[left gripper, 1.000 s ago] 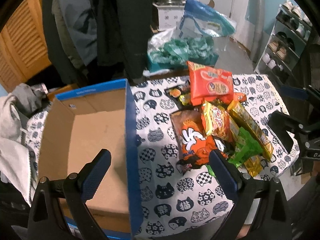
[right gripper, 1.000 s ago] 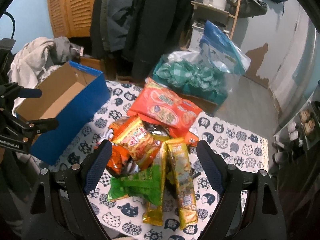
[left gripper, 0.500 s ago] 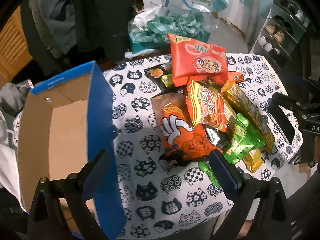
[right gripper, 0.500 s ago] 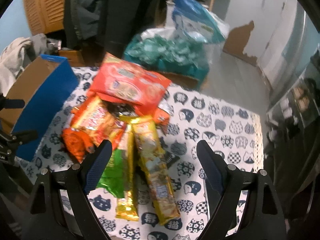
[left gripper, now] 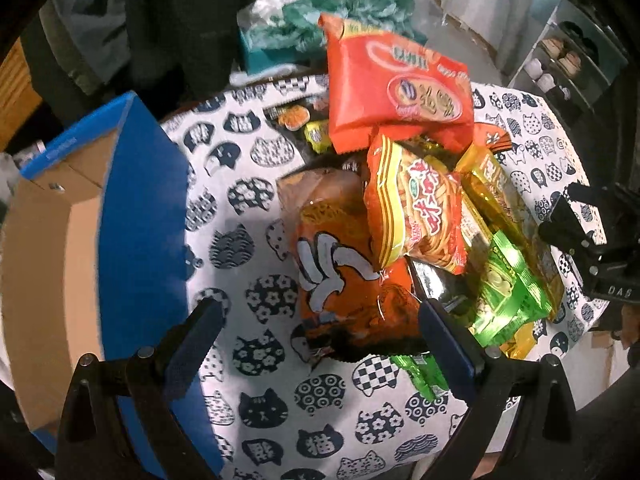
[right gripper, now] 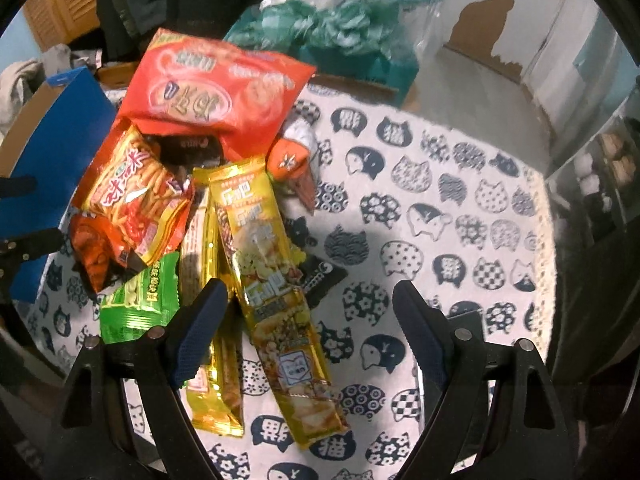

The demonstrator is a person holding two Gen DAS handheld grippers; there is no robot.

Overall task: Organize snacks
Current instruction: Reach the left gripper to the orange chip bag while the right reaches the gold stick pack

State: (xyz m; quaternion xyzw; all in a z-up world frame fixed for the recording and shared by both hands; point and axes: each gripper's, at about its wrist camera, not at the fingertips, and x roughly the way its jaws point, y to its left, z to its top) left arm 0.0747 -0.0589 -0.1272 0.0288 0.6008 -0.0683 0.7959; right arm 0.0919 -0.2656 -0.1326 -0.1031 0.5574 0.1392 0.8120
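Observation:
A pile of snack packets lies on the cat-print tablecloth (left gripper: 256, 152). On top is a big red packet (left gripper: 392, 88), below it a red-and-yellow packet (left gripper: 420, 216), an orange packet (left gripper: 344, 280), a green packet (left gripper: 508, 296) and long gold packets (right gripper: 276, 272). An open blue cardboard box (left gripper: 136, 216) stands to the left of the pile, with nothing seen inside. My left gripper (left gripper: 320, 340) is open over the orange packet's near end. My right gripper (right gripper: 308, 320) is open above the long gold packet (right gripper: 240, 360). Neither gripper holds anything.
A bag of green wrapped things (right gripper: 340, 28) sits on a teal crate behind the table. Dark coats (left gripper: 168, 20) hang at the back. A shoe rack (left gripper: 568, 60) stands at the right. The right half of the cloth (right gripper: 460, 200) shows only its print.
Both grippers have moved forward and down toward the snack pile. The box has slid toward the left edge of the left wrist view. Nothing was taken hold of.

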